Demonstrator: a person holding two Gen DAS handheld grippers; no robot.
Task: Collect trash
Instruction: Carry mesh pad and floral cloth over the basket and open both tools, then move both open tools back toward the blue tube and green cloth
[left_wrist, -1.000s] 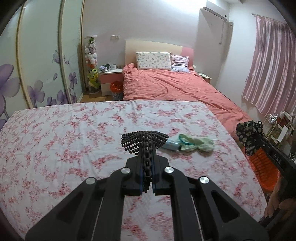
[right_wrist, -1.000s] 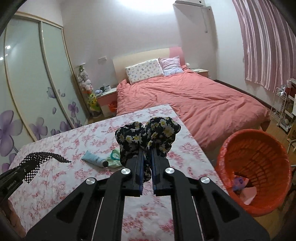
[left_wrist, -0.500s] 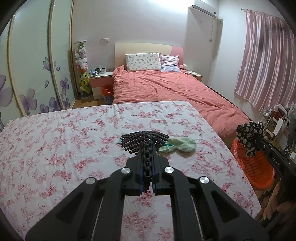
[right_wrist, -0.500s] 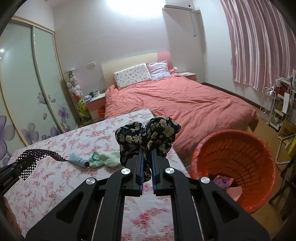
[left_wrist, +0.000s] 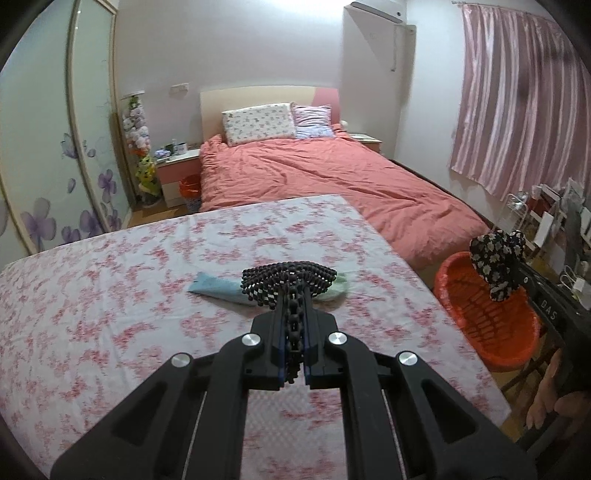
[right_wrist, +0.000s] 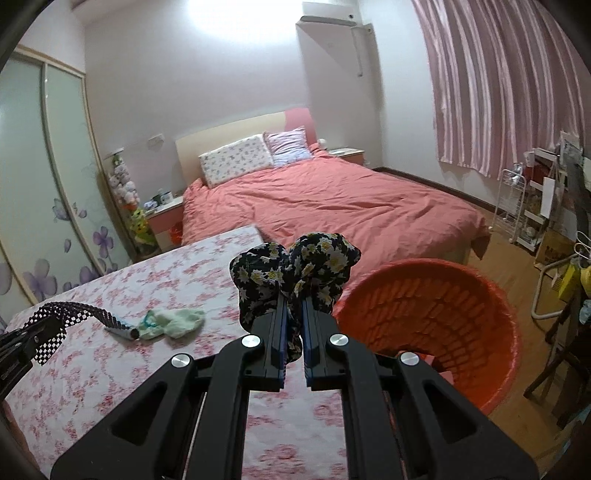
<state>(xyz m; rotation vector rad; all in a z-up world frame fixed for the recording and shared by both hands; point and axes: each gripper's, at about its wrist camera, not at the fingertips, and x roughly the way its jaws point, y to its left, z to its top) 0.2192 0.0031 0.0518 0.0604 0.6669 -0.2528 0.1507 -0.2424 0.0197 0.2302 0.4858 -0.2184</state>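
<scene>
On the far left stand tall frosted wardrobe doors (left_wrist: 48, 147) printed with purple flowers. Before them spreads the counter (left_wrist: 110, 295), draped in white cloth with a pink blossom print. On it lie a flat pale-blue tube (left_wrist: 216, 290) and, touching it, a crumpled mint-green sock (right_wrist: 177, 322).

The left claw (left_wrist: 293, 332) is clamped on a black-and-white checked band (left_wrist: 288, 278) that fans out stiffly above its tips. The right wrist view shows that band from the side as a long arched strip (right_wrist: 70, 312), and shows the tube's dark cap, hidden in the left view.

The right claw (right_wrist: 293, 339) is clamped on a dark cloth printed with white daisies (right_wrist: 295, 266), bunched into two soft lobes. Right of the counter sits the round orange plastic basket (right_wrist: 424, 314) with a woven-look wall. The left wrist view shows the daisy cloth (left_wrist: 496, 256) held over the basket's (left_wrist: 487, 332) rim, plus fingers (left_wrist: 550, 402) on the right handle.

Behind lies a bed with a wrinkled coral duvet (right_wrist: 332, 199); pink striped curtains (right_wrist: 498, 85) hang at far right.

Compared with a second ago, both views have swung rightward: the basket looms larger and nearer the daisy cloth, and the tube and sock sit further left.
</scene>
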